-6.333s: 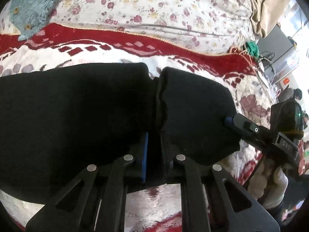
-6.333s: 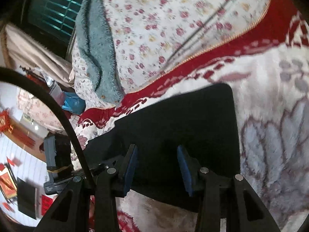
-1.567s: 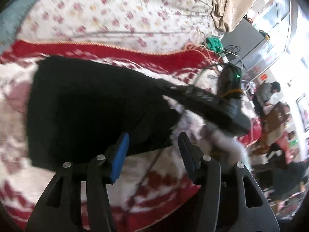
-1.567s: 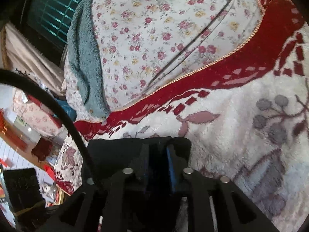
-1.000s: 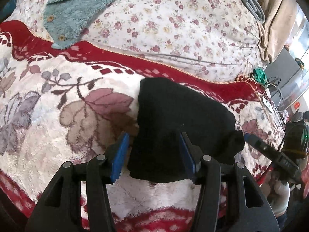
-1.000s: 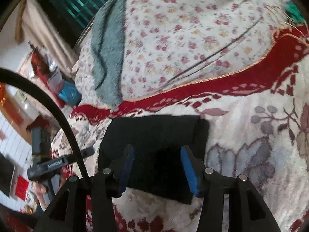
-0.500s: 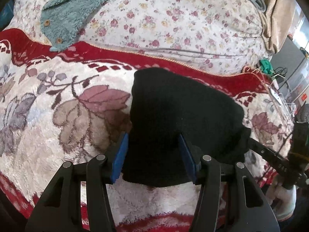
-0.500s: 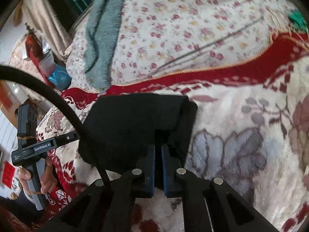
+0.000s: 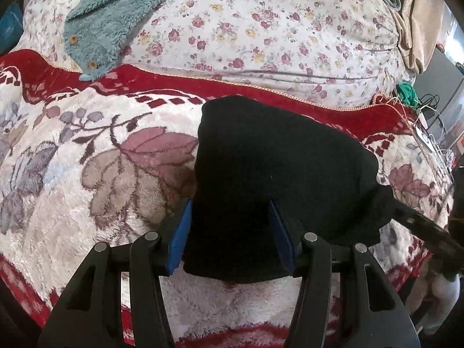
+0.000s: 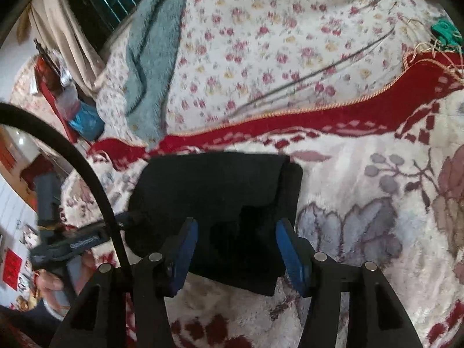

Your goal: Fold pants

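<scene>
The black pants (image 9: 275, 162) lie folded into a compact rectangle on the floral plush blanket (image 9: 87, 179). My left gripper (image 9: 230, 226) is open, its blue pads either side of the near edge of the bundle. In the right wrist view the pants (image 10: 214, 197) lie as a folded stack with a layered right edge. My right gripper (image 10: 236, 243) is open, its blue pads straddling the near edge of the pants. The right gripper's black body (image 9: 420, 226) shows at the left view's right edge; the left gripper (image 10: 69, 243) shows blurred at the right view's left.
A white flowered quilt (image 9: 261, 29) lies behind the blanket's red border. A teal fleece garment (image 9: 110, 14) rests on the quilt at the far left. Cables and a green object (image 9: 407, 92) sit at the far right. A beige cloth (image 9: 417, 23) hangs at the upper right.
My right gripper was shut on the near edge of the pants half a second ago and has opened. My left gripper has stayed open and moved slightly closer.
</scene>
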